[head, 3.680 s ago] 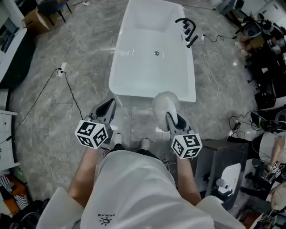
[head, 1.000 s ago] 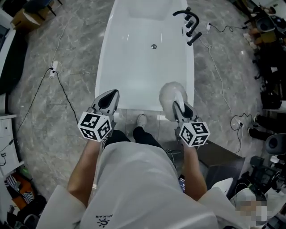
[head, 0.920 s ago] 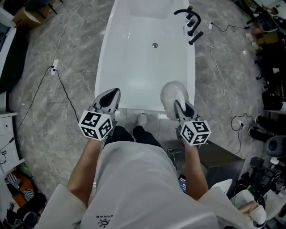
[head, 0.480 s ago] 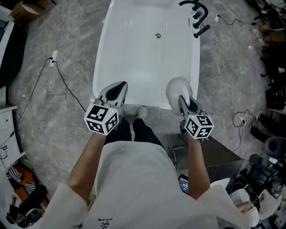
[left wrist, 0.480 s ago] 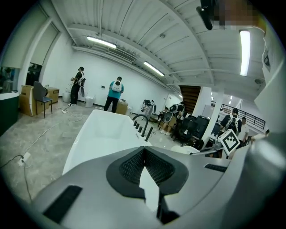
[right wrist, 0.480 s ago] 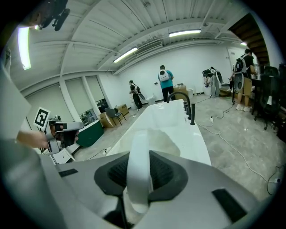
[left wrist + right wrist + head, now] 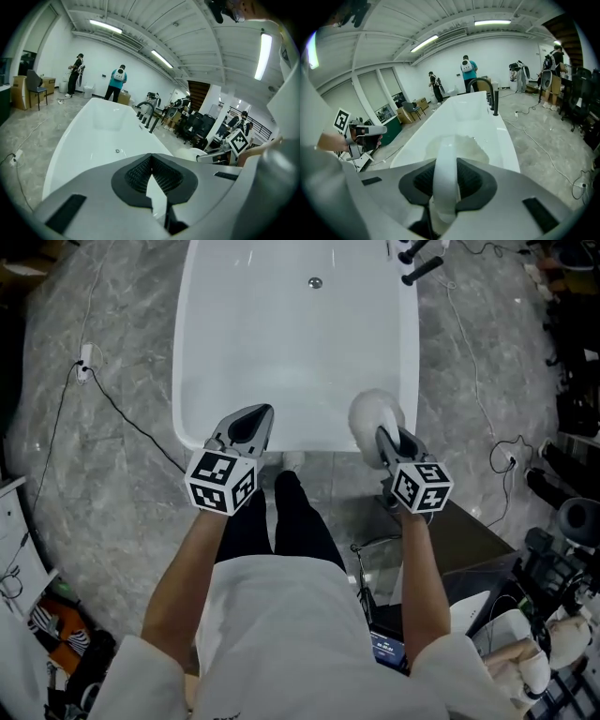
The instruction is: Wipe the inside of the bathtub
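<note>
Right gripper [image 7: 386, 437]: fingers [image 7: 476, 180] pinching the white handle [image 7: 444, 183] of a fluffy white duster [image 7: 373, 413]. The handle runs straight out between the pads, and the duster head [image 7: 461, 145] sits just beyond the fingertips.

The head is over the near right corner of the bathtub [image 7: 281, 362], inside the rim line in the head view. Can't tell whether it touches the tub surface.

Left gripper [image 7: 253, 418]: fingertips pressed together and nothing held. In the left gripper view only the white tub [image 7: 93, 136] shows through the gap behind the tips [image 7: 151, 157]. It hangs over the near end of the tub, left of centre, well apart from the duster.

The tub is white and rectangular and runs lengthwise away from the person. The drain [image 7: 315, 282] is towards the far end, and the black faucet [image 7: 419, 268] is on the right rim further along. In the right gripper view the faucet [image 7: 483, 86] stands beyond the duster head.

The person stands at the tub's near end, with one white shoe [image 7: 292, 461] just beside it. The grey marble floor [image 7: 103, 474] surrounds the tub, and a black cable [image 7: 122, 418] runs across it on the left.
</note>
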A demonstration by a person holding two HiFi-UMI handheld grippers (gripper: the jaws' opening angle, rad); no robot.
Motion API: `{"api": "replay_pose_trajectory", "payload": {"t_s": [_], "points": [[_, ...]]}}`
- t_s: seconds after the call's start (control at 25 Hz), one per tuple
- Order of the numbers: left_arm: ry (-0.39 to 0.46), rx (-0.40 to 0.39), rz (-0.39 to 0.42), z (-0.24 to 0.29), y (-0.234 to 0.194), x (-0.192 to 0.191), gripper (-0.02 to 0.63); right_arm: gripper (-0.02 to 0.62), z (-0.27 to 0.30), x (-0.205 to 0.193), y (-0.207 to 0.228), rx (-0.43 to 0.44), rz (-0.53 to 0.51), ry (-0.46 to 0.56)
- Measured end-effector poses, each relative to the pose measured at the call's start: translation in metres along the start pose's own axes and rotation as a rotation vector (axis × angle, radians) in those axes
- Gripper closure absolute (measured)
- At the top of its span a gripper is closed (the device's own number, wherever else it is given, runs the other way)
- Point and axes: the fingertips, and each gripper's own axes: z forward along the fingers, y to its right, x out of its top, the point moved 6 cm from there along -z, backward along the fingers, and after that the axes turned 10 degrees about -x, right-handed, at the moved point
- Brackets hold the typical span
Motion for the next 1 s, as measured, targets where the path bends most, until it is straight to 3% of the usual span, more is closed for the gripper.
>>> {"api": "replay_pose_trajectory", "payload": {"t_s": [0.72,1.0], "points": [[-0.199,-0.087,0.015,0.137,-0.017,-0.081,0.594,0.502,0.121,-0.085,0.070,-0.034,-0.120,-0.307],[-0.246,-0.083,0.033,0.163,-0.029,-0.099,0.594,0.502,0.149,-0.104,0.091,-0.049,-0.097,-0.399]]}}
